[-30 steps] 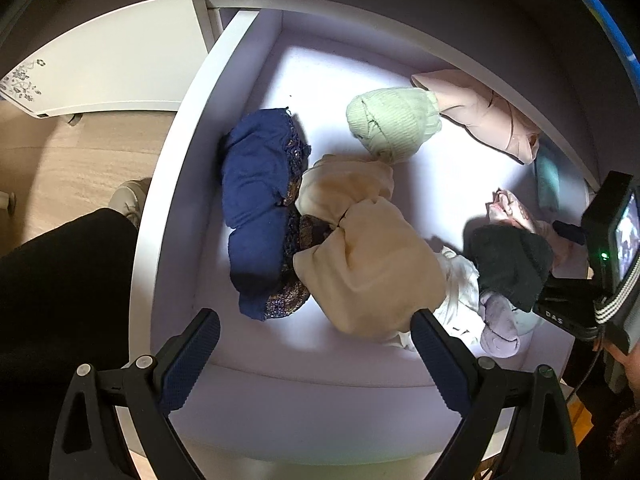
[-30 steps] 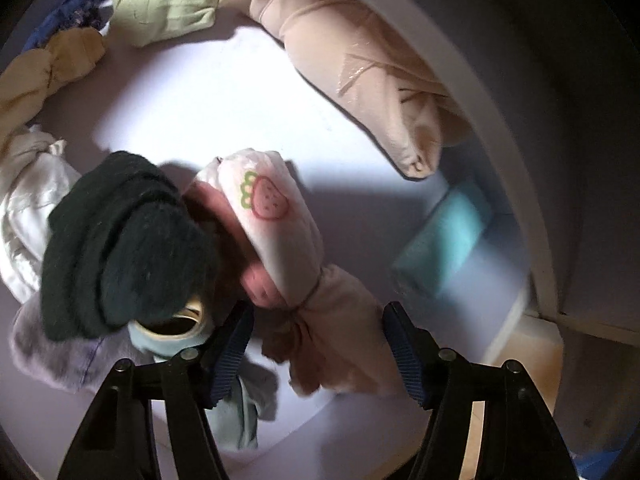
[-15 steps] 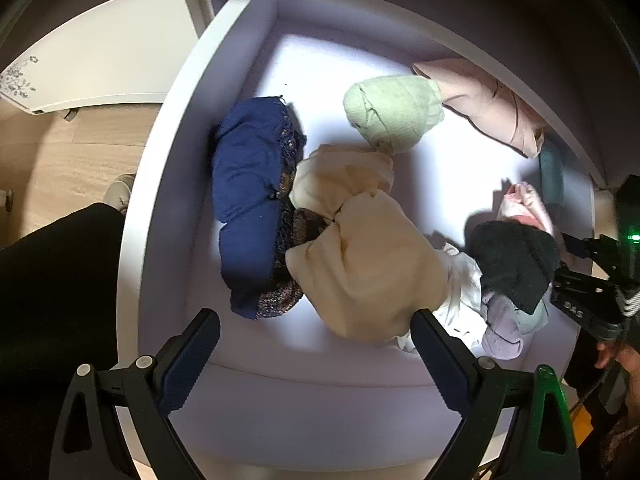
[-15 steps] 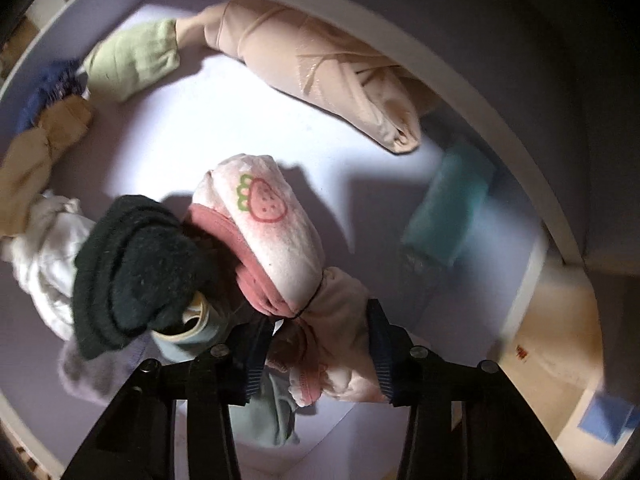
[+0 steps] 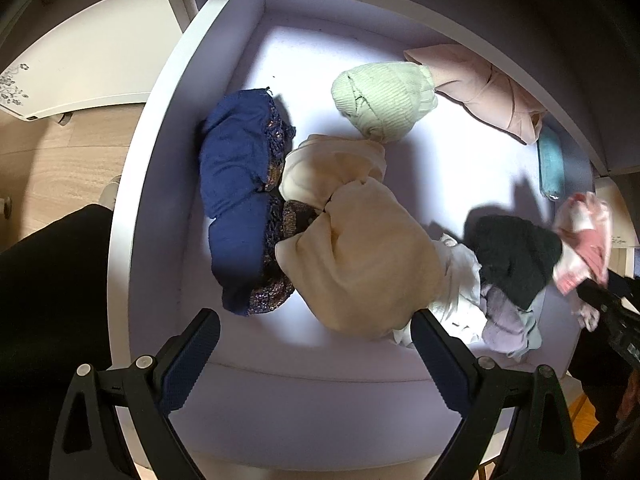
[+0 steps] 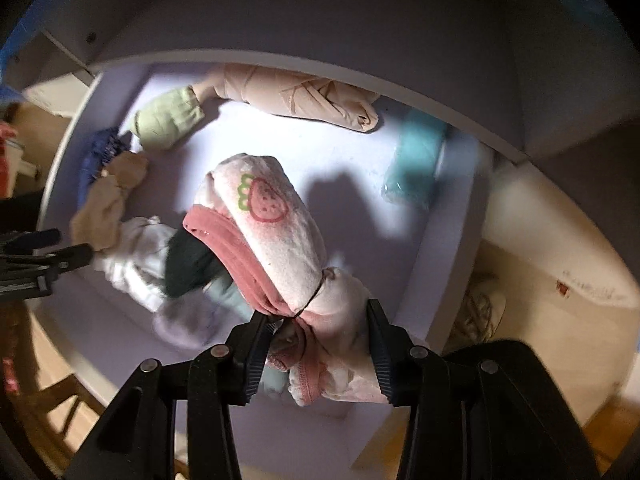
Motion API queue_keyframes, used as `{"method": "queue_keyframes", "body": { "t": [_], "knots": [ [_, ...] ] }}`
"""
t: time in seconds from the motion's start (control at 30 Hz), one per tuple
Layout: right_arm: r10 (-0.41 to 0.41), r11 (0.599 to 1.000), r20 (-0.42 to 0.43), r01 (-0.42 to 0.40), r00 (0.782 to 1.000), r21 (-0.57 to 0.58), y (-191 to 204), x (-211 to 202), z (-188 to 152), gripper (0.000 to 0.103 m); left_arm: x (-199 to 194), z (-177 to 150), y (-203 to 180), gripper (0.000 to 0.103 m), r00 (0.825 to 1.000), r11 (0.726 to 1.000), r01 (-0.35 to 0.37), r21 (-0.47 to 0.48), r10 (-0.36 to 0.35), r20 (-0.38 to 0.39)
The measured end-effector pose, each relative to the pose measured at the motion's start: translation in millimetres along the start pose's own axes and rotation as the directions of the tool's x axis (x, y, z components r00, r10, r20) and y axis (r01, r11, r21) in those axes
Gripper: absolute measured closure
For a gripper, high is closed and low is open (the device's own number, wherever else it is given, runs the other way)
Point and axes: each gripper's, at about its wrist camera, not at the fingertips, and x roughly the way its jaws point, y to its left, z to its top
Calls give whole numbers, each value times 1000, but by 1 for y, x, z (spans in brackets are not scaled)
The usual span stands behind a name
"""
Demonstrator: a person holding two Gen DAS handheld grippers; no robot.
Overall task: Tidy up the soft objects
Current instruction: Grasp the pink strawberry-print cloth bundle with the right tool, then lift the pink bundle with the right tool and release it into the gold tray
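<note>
A pale drawer (image 5: pixel 256 344) holds loose bundles — unsorted. Right hand-held gripper (image 6: pixel 316 344) is clamped on the strawberry-print garment (image 6: pixel 272 232); left hand-held gripper (image 5: pixel 316 354) hangs apart, empty — most sorting remains.

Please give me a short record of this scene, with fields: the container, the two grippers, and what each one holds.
container: white drawer with soft bundles inside
right gripper: shut on pink strawberry bundle, raised above the drawer floor
left gripper: open, empty, over the drawer's near edge
nearest to left gripper: beige bundle
other items: navy bundle, green bundle, teal roll
</note>
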Motion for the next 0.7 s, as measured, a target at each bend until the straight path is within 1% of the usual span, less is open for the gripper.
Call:
{"method": "queue_keyframes", "body": {
  "t": [0.07,0.1,0.13,0.2,0.23,0.4,0.53,0.63,0.7],
  "knots": [
    [23,999,15,-24,1000,35,-6,-30,-18,57,1,0,0,5,1000,1000,-2,9,2,3],
    [41,997,24,-42,999,61,-8,-36,-21,57,1,0,-1,5,1000,1000,-3,12,3,2],
    [56,995,31,-58,998,77,-16,-56,-30,57,3,0,0,5,1000,1000,-4,13,4,1],
    [92,990,46,-96,995,104,-17,-70,-37,57,3,0,-1,5,1000,1000,-5,14,5,-1],
    [114,986,53,-119,992,116,-18,-84,-45,57,4,0,-1,5,1000,1000,-6,15,6,-3],
    [193,968,91,-205,977,148,-15,-120,-61,57,6,1,-5,5,1000,1000,-2,21,3,-5],
    [260,942,137,-282,956,180,-15,-154,-66,57,8,2,-7,5,1000,1000,2,27,-2,-6],
    [286,934,187,-317,940,163,-10,-186,-66,57,10,1,-7,5,1000,1000,3,25,-3,-11],
    [314,924,221,-351,923,153,-9,-209,-63,57,12,0,-6,5,1000,1000,5,23,-5,-17]
  ]
}}
